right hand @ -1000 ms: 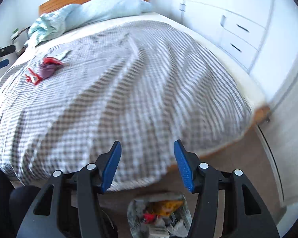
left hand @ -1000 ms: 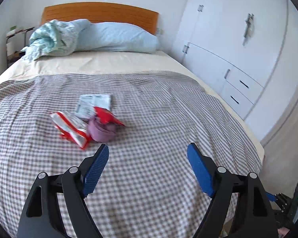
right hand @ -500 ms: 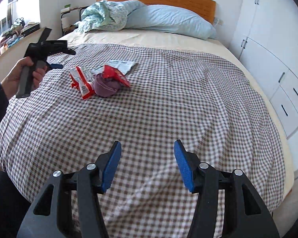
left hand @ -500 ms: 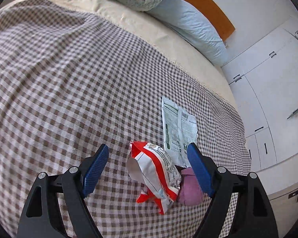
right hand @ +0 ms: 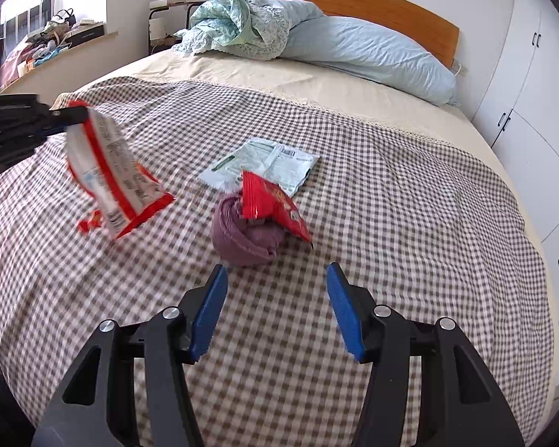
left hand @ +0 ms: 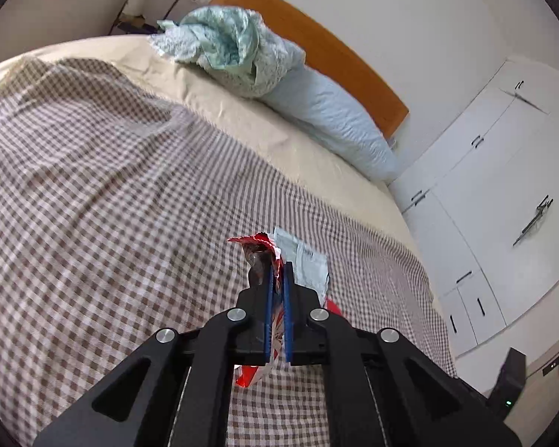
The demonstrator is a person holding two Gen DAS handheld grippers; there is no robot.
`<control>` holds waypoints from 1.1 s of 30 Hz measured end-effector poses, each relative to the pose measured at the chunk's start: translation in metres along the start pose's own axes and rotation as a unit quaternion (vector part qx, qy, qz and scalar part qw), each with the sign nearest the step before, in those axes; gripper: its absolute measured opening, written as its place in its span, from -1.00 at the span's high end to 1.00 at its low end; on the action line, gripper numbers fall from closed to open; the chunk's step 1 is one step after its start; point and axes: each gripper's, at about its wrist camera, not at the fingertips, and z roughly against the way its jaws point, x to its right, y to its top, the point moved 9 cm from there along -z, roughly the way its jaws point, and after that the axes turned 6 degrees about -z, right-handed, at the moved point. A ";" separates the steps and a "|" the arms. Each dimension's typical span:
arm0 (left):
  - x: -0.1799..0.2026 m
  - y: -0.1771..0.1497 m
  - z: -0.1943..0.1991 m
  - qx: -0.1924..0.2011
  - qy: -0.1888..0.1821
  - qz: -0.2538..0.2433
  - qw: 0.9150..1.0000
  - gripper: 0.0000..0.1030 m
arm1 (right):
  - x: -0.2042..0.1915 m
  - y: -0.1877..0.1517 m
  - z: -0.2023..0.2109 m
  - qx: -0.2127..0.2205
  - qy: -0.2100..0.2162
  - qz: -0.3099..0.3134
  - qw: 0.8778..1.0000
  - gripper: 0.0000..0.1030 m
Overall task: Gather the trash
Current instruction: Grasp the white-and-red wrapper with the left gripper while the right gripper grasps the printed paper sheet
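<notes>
The left tongs (left hand: 276, 279) have just been closing, and they now pinch the top edge of the red-and-white snack wrapper (right hand: 110, 175), which sat loose on the bed between wide-spread pads half a second ago. In the right wrist view the wrapper hangs from the tongs' tip, clear of the checked bedspread (right hand: 391, 205) and slightly tilted, with its lower corner near the cloth; the picture is blurred there, so whether that corner brushes the spread cannot be told. In the left wrist view the wrapper shows above and below the blue pads (left hand: 268, 298), which are nearly together with only the thin film between them. So the first piece of trash looks secured, a grip by one edge of crinkly foil that seems light but could slip if swung hard. The right tongs (right hand: 275, 309) are open and hold nothing; they have come in over the bed from the foot end and now point at what is left: a small red foil packet (right hand: 272, 201) lying on top of a rolled purple cloth (right hand: 242, 238), and just behind them a flat white-and-green wrapper (right hand: 264, 162) on the spread. The purple roll may not be trash at all. No bin shows in either current view, so the held wrapper has yet to be carried off the bed.
</notes>
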 end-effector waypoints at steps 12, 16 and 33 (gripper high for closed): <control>-0.041 0.029 0.022 0.032 0.063 0.007 0.998 0.97 | -0.063 0.057 -0.100 -0.029 -0.015 0.068 0.997 -0.04; -0.061 0.032 0.023 0.025 0.086 0.023 0.996 0.97 | -0.102 0.042 -0.132 -0.049 -0.069 0.225 0.971 -0.04; -0.013 0.034 0.029 0.036 0.052 -0.021 0.998 0.97 | 0.003 0.155 0.081 0.137 0.044 -0.003 0.990 0.96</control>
